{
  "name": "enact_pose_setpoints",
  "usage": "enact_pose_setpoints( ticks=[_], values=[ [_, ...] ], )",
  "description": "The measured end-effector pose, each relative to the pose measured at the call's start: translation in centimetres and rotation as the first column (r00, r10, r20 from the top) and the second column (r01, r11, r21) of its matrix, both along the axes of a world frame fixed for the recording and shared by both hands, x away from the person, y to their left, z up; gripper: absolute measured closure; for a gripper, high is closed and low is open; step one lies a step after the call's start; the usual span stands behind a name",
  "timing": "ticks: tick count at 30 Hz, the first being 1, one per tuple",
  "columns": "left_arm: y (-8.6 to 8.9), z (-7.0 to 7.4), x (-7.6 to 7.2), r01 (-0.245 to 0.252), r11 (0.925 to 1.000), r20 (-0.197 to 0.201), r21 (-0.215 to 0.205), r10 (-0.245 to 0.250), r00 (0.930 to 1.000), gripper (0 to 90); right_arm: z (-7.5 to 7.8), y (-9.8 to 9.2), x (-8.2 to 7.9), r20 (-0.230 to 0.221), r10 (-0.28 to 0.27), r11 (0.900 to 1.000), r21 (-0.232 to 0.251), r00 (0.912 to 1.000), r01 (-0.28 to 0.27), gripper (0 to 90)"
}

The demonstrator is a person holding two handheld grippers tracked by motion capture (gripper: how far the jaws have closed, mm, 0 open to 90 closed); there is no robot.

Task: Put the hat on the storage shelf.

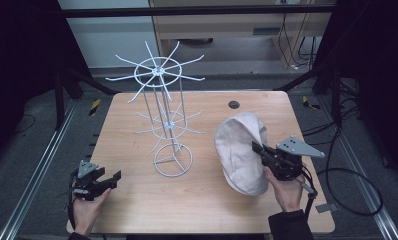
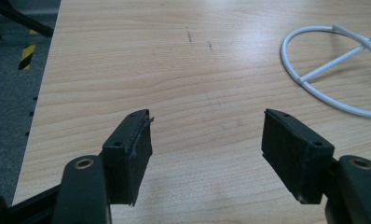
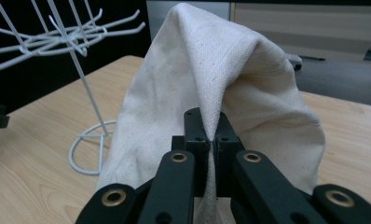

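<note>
Dim room, dark at the edges of the high view; soft overhead light puts a pale sheen on the tabletop [image 2: 211,60]. Close tongs slightly soft; little shadow.

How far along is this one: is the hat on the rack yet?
Done: the right claw is shut on a fold of the hat, pulling it up off the table. Left: no hook of the rack carries it yet. The left claw hangs open, away from both.
</note>
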State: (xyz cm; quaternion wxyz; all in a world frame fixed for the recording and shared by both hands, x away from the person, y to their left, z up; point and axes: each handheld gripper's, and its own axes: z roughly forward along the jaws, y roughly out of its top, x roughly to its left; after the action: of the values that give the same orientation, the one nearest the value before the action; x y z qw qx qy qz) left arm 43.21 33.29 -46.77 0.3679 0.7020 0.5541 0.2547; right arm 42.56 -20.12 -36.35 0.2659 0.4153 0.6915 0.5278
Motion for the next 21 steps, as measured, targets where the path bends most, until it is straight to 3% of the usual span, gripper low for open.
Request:
enact_pose_setpoints(
  ticks=[13,21],
  values=[
    [0.0,0.0,0.0,-0.001,1.0,0.001,0.001,0.001,1.0,33.0,1.6,-0.2,-0.5,0.079,0.013,1.0,0.027,0.9968,-0.015,88.5],
    [-0.1,0.0,0.1,0.001,1.0,0.0,0.001,-0.001,1.0,33.0,3.0,-0.3,-1.0,0.143,0.018,0.998,0.055,0.9896,-0.026,88.5]
  ],
)
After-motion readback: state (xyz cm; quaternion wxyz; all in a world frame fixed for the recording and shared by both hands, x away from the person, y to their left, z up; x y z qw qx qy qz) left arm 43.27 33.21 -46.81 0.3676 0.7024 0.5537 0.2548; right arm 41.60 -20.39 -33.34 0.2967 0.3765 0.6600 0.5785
